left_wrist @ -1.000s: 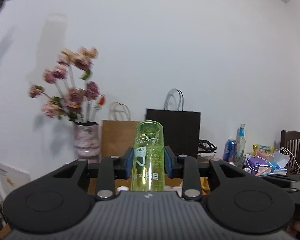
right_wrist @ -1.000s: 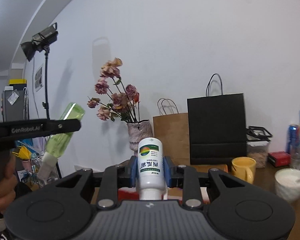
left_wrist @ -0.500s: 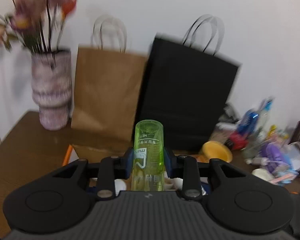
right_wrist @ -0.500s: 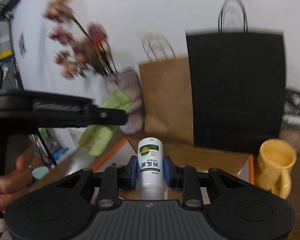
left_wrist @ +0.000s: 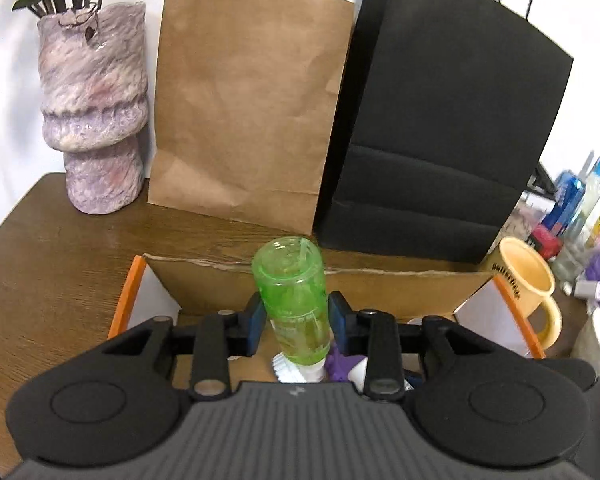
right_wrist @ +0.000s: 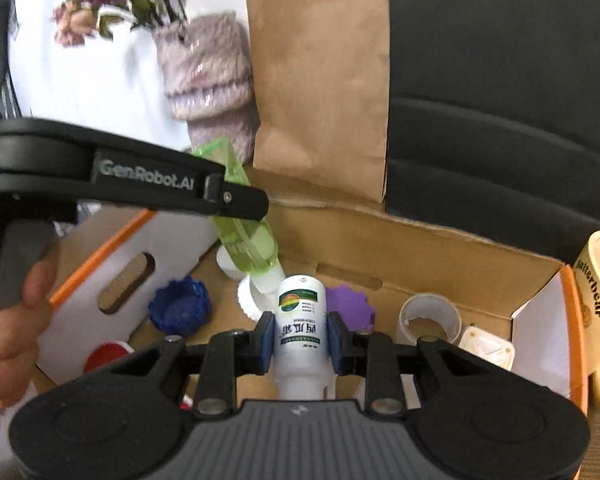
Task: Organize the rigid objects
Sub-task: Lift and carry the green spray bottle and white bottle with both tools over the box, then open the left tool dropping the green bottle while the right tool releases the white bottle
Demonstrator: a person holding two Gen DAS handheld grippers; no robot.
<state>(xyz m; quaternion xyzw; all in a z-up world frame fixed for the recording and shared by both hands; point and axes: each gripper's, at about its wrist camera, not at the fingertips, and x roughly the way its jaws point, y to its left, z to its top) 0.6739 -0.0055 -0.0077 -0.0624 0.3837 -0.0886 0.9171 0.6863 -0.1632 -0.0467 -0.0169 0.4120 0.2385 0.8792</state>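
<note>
My left gripper [left_wrist: 294,322] is shut on a clear green bottle [left_wrist: 294,300], held cap down over an open cardboard box [left_wrist: 380,280] with orange edges. The same bottle shows in the right wrist view [right_wrist: 248,236], tilted, its white cap low in the box. My right gripper [right_wrist: 300,340] is shut on a white pill bottle [right_wrist: 300,328] with a rainbow label, also held over the box [right_wrist: 420,248]. The left gripper's black arm [right_wrist: 140,180] crosses that view at the left.
Inside the box lie a blue lid [right_wrist: 180,310], a purple lid [right_wrist: 350,306], a tape roll [right_wrist: 428,318] and a red lid [right_wrist: 108,354]. A brown paper bag [left_wrist: 244,104], a black bag [left_wrist: 440,120] and a purple vase [left_wrist: 94,100] stand behind. A yellow mug [left_wrist: 528,280] sits at the right.
Both grippers have tipped down from facing the wall and moved forward over the box, each still holding its bottle. The green bottle's cap now dips into the box.
</note>
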